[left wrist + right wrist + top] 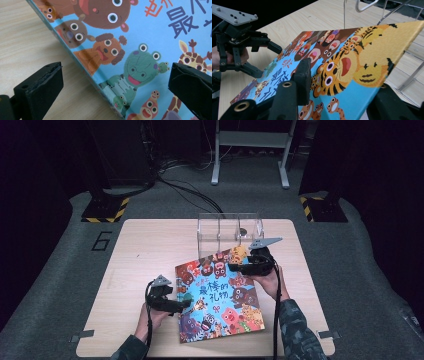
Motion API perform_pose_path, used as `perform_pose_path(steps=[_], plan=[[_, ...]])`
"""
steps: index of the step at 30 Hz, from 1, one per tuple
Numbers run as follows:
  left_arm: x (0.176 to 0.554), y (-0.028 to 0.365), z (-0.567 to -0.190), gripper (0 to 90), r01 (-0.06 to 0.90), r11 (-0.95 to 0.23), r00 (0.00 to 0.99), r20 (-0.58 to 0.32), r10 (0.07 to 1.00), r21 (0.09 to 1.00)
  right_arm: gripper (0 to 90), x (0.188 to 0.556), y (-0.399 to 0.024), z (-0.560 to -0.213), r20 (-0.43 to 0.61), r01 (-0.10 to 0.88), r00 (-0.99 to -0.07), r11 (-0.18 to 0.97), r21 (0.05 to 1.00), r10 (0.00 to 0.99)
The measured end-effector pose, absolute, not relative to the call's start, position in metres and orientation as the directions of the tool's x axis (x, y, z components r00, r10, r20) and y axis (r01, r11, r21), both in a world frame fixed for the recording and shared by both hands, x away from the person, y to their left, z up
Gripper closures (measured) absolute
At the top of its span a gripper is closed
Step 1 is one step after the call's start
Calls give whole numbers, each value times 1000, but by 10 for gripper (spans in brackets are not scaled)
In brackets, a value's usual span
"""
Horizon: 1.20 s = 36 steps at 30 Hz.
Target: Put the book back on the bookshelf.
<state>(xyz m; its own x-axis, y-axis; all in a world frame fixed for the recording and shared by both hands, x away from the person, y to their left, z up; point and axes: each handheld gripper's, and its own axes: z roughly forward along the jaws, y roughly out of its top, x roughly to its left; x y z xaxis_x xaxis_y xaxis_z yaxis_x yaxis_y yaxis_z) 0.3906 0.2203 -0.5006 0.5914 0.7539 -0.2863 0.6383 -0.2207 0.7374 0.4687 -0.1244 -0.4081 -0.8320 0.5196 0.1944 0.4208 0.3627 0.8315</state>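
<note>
A colourful picture book with cartoon animals on its cover lies askew on the wooden table. My right gripper is shut on the book's far right corner, one jaw on the cover and one beneath, in the right gripper view. That corner of the book is raised and tilted. My left gripper stands open at the book's left edge. In the left gripper view it straddles that edge, one jaw over the table and one over the cover, with neither pad pressing.
A clear box with dividers stands just behind the book at the table's far side, close to the raised corner. Bare tabletop lies to the left. Dark floor, cables and stands surround the table.
</note>
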Motion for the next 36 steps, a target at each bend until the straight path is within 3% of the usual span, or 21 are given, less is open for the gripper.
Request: perform_pose_path(steps=[36], plan=[[396, 223, -498, 26, 633, -225, 635, -330, 698, 741, 581, 461, -121, -407, 175, 372, -852, 336, 865, 492]])
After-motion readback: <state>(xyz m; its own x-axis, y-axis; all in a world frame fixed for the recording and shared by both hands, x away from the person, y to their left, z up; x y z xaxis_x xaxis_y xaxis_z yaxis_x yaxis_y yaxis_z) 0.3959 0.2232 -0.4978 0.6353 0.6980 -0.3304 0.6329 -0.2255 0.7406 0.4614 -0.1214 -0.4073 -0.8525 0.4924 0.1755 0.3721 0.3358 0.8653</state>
